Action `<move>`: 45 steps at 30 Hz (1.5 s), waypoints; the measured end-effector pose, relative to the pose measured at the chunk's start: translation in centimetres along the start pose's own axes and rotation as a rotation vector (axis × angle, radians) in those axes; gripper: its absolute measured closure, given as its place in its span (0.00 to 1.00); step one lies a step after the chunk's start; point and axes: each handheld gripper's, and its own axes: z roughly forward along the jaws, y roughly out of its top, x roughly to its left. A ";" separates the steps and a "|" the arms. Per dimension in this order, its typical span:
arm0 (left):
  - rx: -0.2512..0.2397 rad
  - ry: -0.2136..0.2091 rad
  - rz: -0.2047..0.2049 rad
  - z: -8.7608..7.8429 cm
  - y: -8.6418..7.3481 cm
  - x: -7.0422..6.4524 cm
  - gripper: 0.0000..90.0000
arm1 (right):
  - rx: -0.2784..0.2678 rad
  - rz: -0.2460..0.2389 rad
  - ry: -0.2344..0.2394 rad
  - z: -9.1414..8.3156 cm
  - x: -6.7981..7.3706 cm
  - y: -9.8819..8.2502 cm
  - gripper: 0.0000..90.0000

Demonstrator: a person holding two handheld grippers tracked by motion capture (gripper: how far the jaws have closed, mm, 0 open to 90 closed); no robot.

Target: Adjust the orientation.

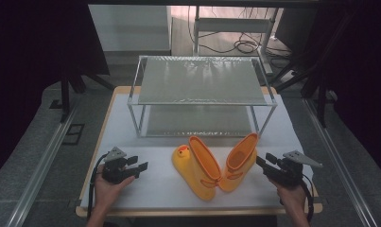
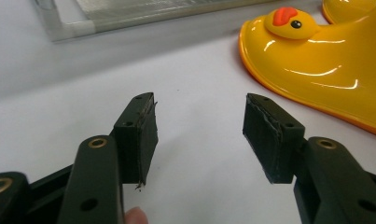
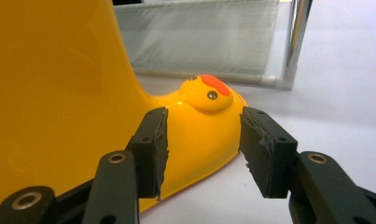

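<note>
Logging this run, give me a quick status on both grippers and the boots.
Left gripper open, empty, short of left yellow duck-faced rubber boot. Right gripper open, jaws astride right boot's toe, not gripping. Nothing in the way.

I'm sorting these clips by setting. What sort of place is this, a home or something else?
Probably a lab or recording studio, not a home: dark curtains ring the table, loose cables lie on the floor behind, and a bare metal shelf stands by yellow duck boots.

No readable text — no labels, numbers
</note>
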 end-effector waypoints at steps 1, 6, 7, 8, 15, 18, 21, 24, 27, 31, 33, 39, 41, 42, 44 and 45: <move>0.003 -0.002 0.001 0.1 0.0 -0.2 0.49 | 0.006 0.000 -0.004 0.1 -0.1 -0.1 0.57; 0.016 -0.010 0.016 0.7 0.0 -0.7 0.49 | 0.049 0.010 -0.023 1.1 -0.6 -0.9 0.59; 0.016 -0.012 0.017 0.7 0.1 -0.8 0.49 | 0.058 0.009 -0.024 1.4 -0.8 -1.1 0.61; 0.018 -0.013 0.020 0.8 0.1 -0.9 0.49 | 0.072 0.007 -0.027 1.7 -0.9 -1.3 0.62; 0.022 -0.014 0.022 0.9 0.0 -0.9 0.49 | 0.117 0.035 -0.036 2.6 -2.3 -2.2 0.75; 0.025 -0.014 0.022 1.0 0.0 -1.0 0.49 | 0.137 0.045 -0.051 3.0 -2.8 -2.1 0.79; 0.027 -0.014 0.026 1.1 0.0 -1.1 0.49 | 0.151 0.043 -0.059 3.7 -3.2 -1.9 0.82; 0.027 -0.013 0.023 1.0 0.0 -1.1 0.49 | 0.165 0.042 -0.068 4.5 -3.4 -1.7 0.84; 0.026 -0.013 0.023 1.0 0.0 -1.0 0.49 | 0.177 0.044 -0.078 5.1 -3.5 -1.5 0.85; 0.025 -0.014 0.025 1.0 0.0 -1.0 0.49 | 0.178 0.039 -0.087 5.5 -3.6 -1.4 0.86; 0.025 -0.014 0.025 1.0 0.0 -1.0 0.49 | 0.187 0.039 -0.091 5.7 -3.6 -1.3 0.87; 0.026 -0.014 0.024 1.0 0.0 -1.0 0.49 | 0.192 0.043 -0.093 5.9 -3.9 -1.2 0.89; 0.026 -0.014 0.024 1.0 0.0 -1.1 0.49 | 0.194 0.043 -0.093 6.0 -3.9 -1.2 0.89; 0.026 -0.014 0.025 1.0 0.0 -1.1 0.49 | 0.193 0.041 -0.093 6.1 -3.9 -1.1 0.89; 0.027 -0.014 0.025 1.0 0.0 -1.1 0.49 | 0.193 0.038 -0.092 6.1 -3.9 -1.1 0.90; 0.026 -0.014 0.024 1.0 0.0 -1.0 0.49 | 0.192 0.037 -0.092 6.2 -3.9 -1.1 0.91</move>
